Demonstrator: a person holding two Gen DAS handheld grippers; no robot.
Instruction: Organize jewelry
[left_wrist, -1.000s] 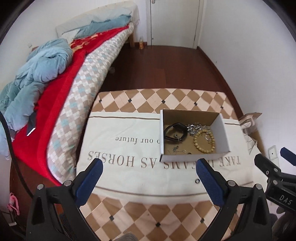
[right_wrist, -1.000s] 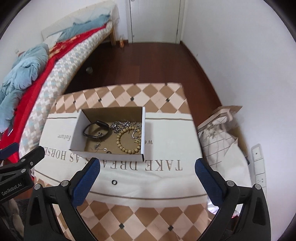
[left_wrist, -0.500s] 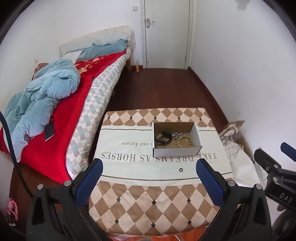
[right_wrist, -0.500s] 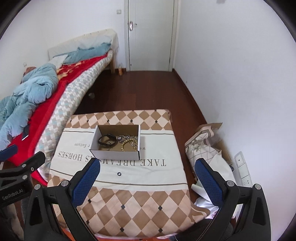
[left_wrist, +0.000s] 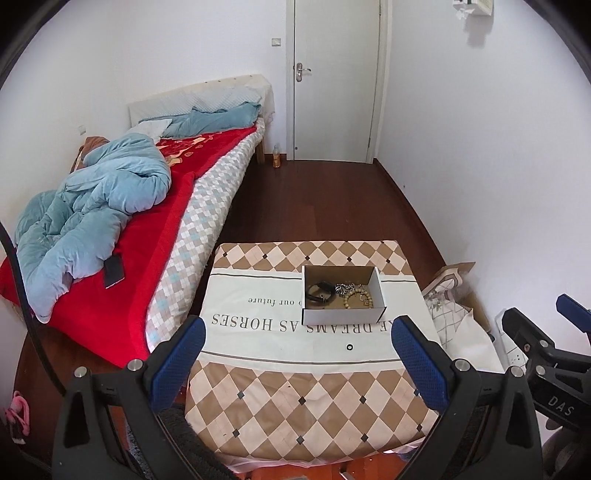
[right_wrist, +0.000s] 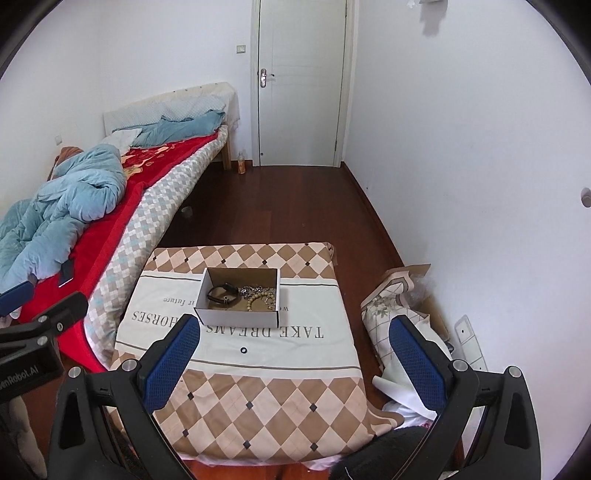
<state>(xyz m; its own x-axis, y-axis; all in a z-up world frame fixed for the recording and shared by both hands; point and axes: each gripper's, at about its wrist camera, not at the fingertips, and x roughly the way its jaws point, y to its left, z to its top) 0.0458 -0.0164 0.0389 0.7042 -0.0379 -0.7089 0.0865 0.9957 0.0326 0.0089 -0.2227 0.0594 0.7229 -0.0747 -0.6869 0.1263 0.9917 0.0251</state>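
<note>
A small white cardboard box (left_wrist: 343, 315) (right_wrist: 238, 318) sits on a cloth-covered table (left_wrist: 295, 413) (right_wrist: 266, 406). Inside it lie a black bracelet (left_wrist: 320, 292) (right_wrist: 222, 294), a silver chain (left_wrist: 345, 287) (right_wrist: 252, 290) and a wooden bead bracelet (left_wrist: 357, 298) (right_wrist: 260, 299). A small dark ring (left_wrist: 349, 346) (right_wrist: 243, 349) lies on the cloth in front of the box. My left gripper (left_wrist: 298, 365) and my right gripper (right_wrist: 295, 363) are both open and empty, held well back from the table's near edge.
A bed (left_wrist: 122, 221) with a red cover and blue duvet runs along the left. Patterned bags (right_wrist: 395, 321) lean by the right wall. A closed white door (left_wrist: 336, 81) stands at the far end, a small bottle (left_wrist: 276, 157) beside it. Dark wood floor lies beyond the table.
Both grippers have pulled back and up from the table; the box and ring now look much smaller and the whole room has come into view. Both stayed open.
</note>
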